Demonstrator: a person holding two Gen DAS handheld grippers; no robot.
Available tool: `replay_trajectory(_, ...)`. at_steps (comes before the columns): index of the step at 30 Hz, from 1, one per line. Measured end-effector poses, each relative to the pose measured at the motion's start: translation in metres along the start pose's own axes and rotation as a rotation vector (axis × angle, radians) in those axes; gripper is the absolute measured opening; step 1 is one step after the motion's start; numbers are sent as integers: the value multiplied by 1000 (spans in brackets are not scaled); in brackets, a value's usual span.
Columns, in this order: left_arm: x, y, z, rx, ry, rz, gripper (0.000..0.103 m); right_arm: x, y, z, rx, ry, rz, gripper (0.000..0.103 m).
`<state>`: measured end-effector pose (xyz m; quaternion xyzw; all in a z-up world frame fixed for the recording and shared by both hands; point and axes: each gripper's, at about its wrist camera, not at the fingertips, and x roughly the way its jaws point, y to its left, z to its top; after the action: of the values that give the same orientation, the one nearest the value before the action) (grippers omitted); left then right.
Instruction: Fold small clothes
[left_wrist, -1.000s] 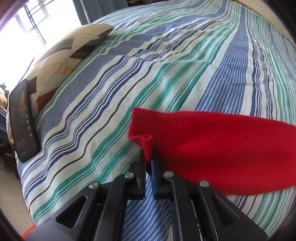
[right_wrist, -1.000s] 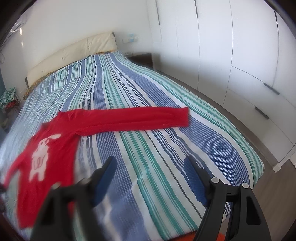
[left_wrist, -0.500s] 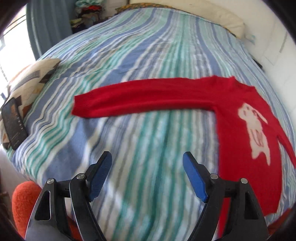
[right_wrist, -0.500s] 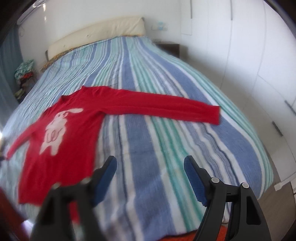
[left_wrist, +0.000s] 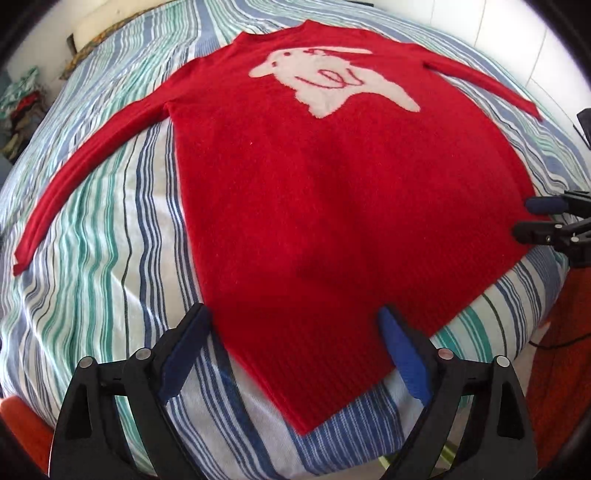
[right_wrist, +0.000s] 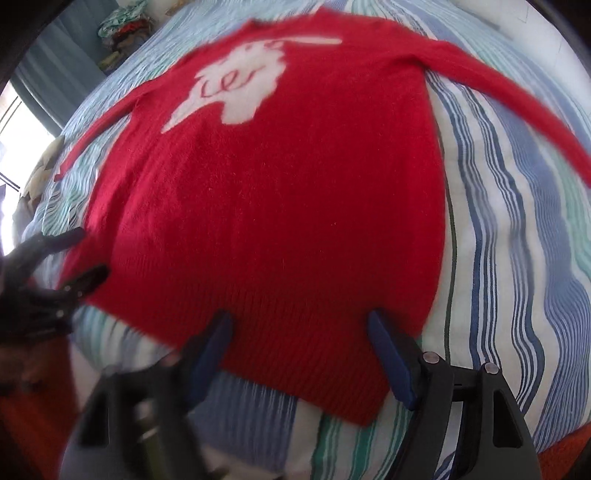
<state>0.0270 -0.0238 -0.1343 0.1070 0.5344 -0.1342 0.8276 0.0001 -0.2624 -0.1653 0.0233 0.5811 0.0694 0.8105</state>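
Sweater (left_wrist: 332, 206) red, flat on striped bed (left_wrist: 110, 240), sleeves spread (white animal motif); both tools released.

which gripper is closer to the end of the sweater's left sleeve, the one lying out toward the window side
Left. The left gripper hangs open over the hem corner on that cuff's side; the right gripper is open over the opposite hem corner of the sweater.

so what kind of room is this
Most likely a bedroom: the red sweater lies spread on a bed with a striped sheet, a pillow sits at its far end, and clothes are piled beside it.
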Motion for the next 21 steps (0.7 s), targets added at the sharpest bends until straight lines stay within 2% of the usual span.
replay_trajectory(2, -5, 10, -2, -54, 9, -30, 93, -4, -2, -4, 24, 0, 7, 75)
replay_trajectory(4, -15, 18, 0, -108, -22, -43, 93, -8, -6, -5, 60, -13, 16, 75)
replay_trajectory(5, -22, 23, 1, -131, -55, -35, 93, -14, -7, -6, 82, -48, 15, 74)
replay_trajectory(8, -39, 37, 8, -192, -160, 17, 94, -52, -10, -8, 121, -246, 1, 74)
replay_trajectory(11, -38, 59, 15, -253, -187, 73, 95, -74, -15, -8, 137, -359, -25, 75)
replay_trajectory(17, -19, 98, 8, -333, -142, 157, 95, -64, -29, 2, 207, -364, -39, 75)
replay_trajectory(21, -18, 108, 6, -371, -139, 162, 95, -69, -36, -2, 236, -374, -31, 75)
